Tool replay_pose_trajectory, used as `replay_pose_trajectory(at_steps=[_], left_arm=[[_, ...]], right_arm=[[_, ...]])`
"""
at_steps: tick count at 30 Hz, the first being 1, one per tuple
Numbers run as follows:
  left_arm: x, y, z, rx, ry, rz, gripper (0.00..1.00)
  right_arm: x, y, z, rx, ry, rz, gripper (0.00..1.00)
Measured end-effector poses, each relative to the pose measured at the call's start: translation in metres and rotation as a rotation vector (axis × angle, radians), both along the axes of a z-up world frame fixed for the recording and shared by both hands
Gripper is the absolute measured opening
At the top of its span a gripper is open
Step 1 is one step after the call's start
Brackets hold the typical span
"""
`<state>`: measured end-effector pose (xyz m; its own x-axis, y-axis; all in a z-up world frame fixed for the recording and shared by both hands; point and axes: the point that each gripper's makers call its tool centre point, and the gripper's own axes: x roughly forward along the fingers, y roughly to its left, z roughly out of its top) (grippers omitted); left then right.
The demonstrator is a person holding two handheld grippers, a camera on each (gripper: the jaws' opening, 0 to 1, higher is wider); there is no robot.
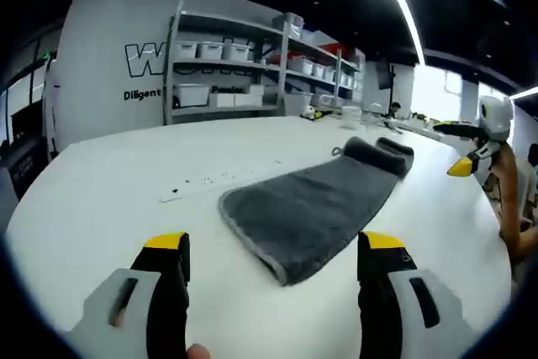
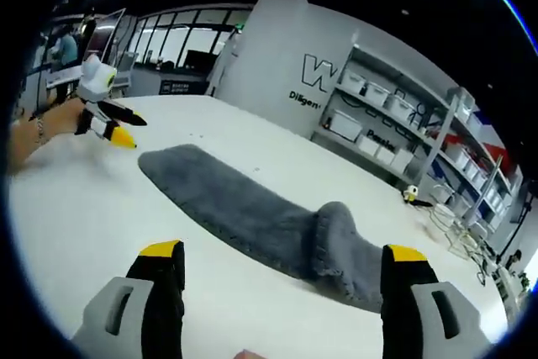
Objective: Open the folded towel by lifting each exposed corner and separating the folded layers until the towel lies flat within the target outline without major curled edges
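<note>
A grey towel lies as a long strip on the white table. Its far end is folded back over itself in a thick roll. My left gripper is open, jaws wide apart just above the towel's near end, holding nothing. In the right gripper view the same towel runs across the table, with the folded end closest to me. My right gripper is open and empty in front of that fold. A hand holds the left gripper at the towel's other end.
Metal shelves with white bins stand behind the table, beside a grey wall. A faint line of small marks runs on the tabletop left of the towel. The right gripper, held by an arm, hovers at the far right.
</note>
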<state>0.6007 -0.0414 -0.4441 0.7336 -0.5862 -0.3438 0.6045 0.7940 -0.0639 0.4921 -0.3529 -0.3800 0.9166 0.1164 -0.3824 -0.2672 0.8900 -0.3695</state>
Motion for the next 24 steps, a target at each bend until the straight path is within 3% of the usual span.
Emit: replay_pose_trajectory(at_steps=[4,6,12,15,20,24], left_arm=[[0.013,-0.013,-0.008,0.051,-0.020,-0.001,0.68],[0.010,-0.025,-0.019,0.072,0.024,-0.070,0.62],[0.020,-0.023,-0.040,0.143,0.051,-0.027,0.52],[0.021,-0.025,-0.045,0.119,0.069,-0.038,0.45],[0.020,-0.027,-0.046,0.128,0.075,-0.046,0.42],[0.015,-0.034,-0.046,0.117,0.087,-0.079,0.30]], right_arm=[[-0.001,-0.001,0.000,-0.001,0.001,0.002,0.99],[0.000,-0.002,-0.001,-0.009,0.002,-0.005,0.99],[0.002,-0.007,-0.008,-0.028,0.025,-0.017,0.99],[0.002,-0.006,-0.010,-0.029,0.030,-0.016,0.99],[0.004,-0.006,-0.016,-0.026,0.047,-0.013,0.99],[0.004,-0.006,-0.019,-0.036,0.059,-0.013,0.99]])
